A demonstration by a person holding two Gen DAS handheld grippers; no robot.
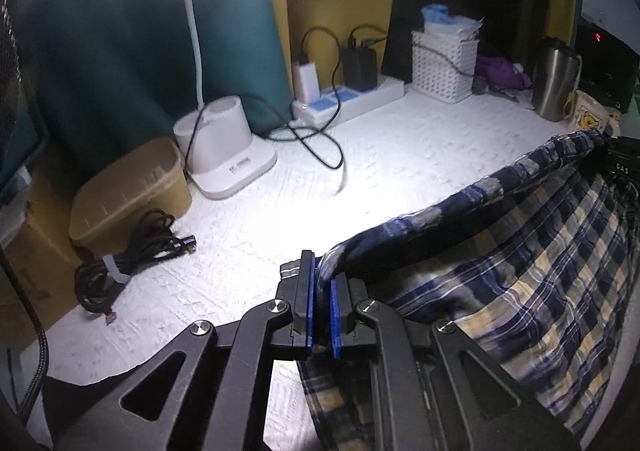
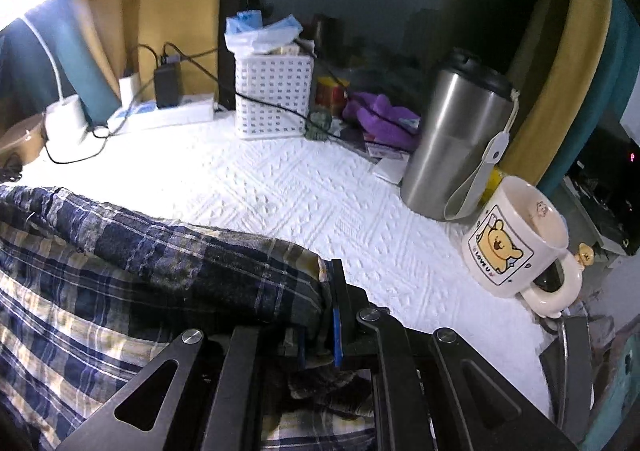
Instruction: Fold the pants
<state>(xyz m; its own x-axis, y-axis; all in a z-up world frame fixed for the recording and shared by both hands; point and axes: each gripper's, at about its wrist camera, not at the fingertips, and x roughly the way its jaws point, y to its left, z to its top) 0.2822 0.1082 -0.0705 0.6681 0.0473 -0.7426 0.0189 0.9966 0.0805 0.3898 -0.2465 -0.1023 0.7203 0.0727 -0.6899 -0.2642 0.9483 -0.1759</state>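
The left gripper (image 1: 322, 305) and right gripper (image 2: 320, 315) each clamped the plaid pants (image 1: 520, 251), stretched between them above the white table (image 1: 400, 155).

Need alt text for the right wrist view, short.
The right gripper pinches one end of plaid pants, which stretch away to the left over a white textured tabletop. A bear mug, steel tumbler and white basket stand behind.

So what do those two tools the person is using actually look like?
Both tools, left and right, are matt black linkage frames with triangular cut-outs and round silver pivot bolts. Each ends in two flat black fingers lined with bright blue pads.
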